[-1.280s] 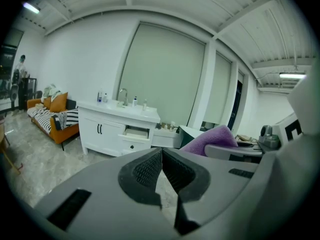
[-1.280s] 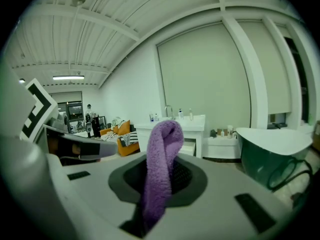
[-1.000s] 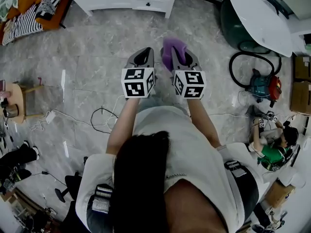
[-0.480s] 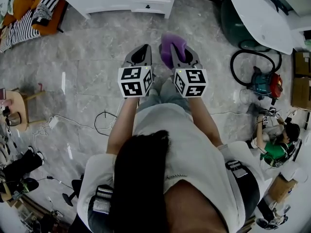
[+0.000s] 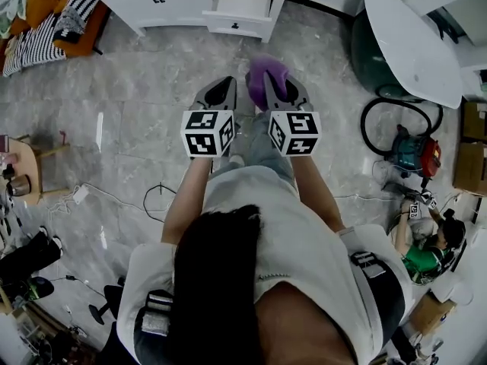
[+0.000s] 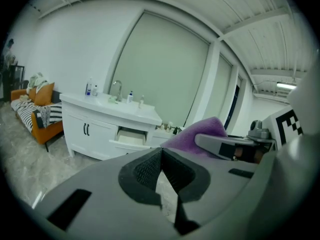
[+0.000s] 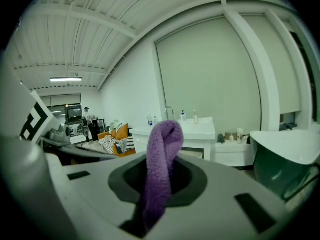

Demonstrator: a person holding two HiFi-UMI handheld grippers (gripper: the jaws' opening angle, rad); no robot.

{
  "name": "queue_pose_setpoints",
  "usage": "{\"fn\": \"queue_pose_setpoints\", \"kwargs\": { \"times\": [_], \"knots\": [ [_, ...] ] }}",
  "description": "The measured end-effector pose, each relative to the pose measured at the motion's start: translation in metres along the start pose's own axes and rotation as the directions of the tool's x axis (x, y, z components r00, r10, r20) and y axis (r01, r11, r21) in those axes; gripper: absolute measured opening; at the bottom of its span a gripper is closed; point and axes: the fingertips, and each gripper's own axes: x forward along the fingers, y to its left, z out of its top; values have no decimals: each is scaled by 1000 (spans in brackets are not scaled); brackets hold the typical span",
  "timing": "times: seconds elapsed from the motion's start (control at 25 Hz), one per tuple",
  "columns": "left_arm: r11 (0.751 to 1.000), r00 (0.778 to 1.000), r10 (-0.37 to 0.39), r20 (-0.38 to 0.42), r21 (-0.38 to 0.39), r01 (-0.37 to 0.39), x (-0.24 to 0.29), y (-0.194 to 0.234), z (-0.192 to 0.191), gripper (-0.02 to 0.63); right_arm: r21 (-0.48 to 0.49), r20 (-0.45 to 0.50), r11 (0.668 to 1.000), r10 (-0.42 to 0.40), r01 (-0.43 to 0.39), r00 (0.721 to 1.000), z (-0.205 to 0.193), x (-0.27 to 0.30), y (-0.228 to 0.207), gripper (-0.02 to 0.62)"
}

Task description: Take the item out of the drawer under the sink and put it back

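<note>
Drawer (image 5: 242, 0) stands open ahead. Right gripper (image 5: 283, 90) pinches cloth (image 5: 266, 74); left gripper (image 5: 221, 91) pressed together, empty, alongside.

The left gripper (image 5: 226, 82) is held out, jaws pressed together. Beside it, a purple cloth (image 5: 265, 74) is pinched in the right gripper (image 5: 280, 84).

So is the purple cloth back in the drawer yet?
Not yet. Done: the drawer under the sink stands open and the purple cloth is out of it. In hand: the right gripper has its fingers shut on the cloth, well short of the drawer. Left: carry it over, drop it in, and probably shut the drawer.
</note>
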Motion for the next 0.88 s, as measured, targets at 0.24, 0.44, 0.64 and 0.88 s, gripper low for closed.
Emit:
{"fn": "queue_pose_setpoints", "kwargs": {
  "times": [0.24,0.44,0.64,0.88],
  "knots": [
    [996,996,83,-25,-30,-84,57,24,28,5,-29,-29,998,60,-61,998,14,59,-26,58],
    [991,992,123,-1,-59,-123,96,40,59,5,-29,-44,994,102,-103,994,32,101,-46,58],
    [985,988,156,5,-76,-155,137,48,77,5,-24,-64,992,121,-123,991,40,134,-77,58],
    [977,982,189,-5,-104,-188,181,56,92,5,-25,-84,991,132,-135,988,51,165,-110,58]
  ]
}}
